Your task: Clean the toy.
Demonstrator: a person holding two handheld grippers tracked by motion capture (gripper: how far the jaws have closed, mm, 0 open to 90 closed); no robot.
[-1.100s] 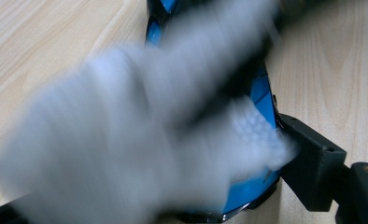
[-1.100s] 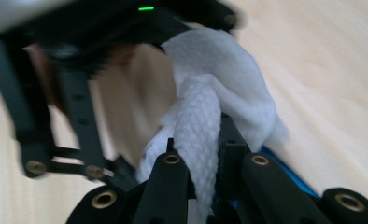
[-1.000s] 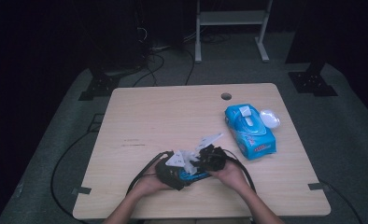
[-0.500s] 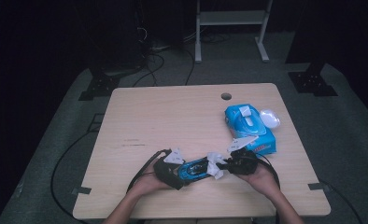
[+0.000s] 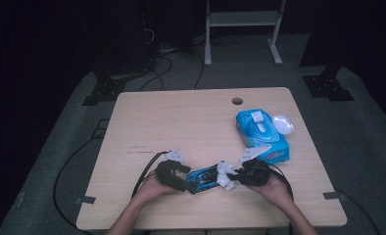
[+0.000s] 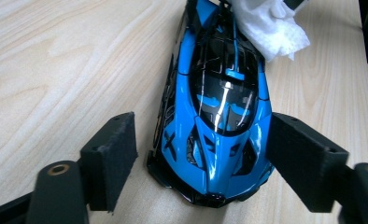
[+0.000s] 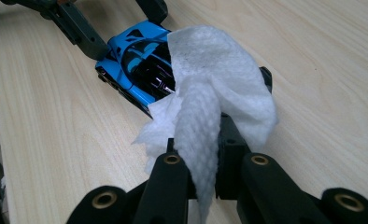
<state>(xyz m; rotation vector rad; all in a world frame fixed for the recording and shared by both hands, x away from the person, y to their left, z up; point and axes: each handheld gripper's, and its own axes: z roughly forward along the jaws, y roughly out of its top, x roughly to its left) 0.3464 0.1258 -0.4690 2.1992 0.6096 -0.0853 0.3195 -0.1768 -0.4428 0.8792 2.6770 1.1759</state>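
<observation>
So the glossy blue-and-black toy sports car (image 5: 204,178) sits near the front edge of the pale wood-grain counter (image 5: 181,122), about mid-way along it, long axis running roughly parallel to that edge. The left hand-held gripper (image 5: 181,178) straddles one end of it: in the left gripper view its flat black pads (image 6: 112,158) stand either side of the car's body, one with a visible gap, and they've just been closing in a bit, so I'd call it bracketing rather than a firm clamp. The right hand-held gripper (image 5: 237,177) is pressed together on a crumpled white embossed paper wipe (image 7: 210,102), which drapes over the car's other end. The wipe side is nearest that end, so the next stroke probably runs lengthwise toward the left hand. Hard slick shell, soft dimpled tissue. A blue wipes pack (image 5: 260,134) lies toward the right edge.
</observation>
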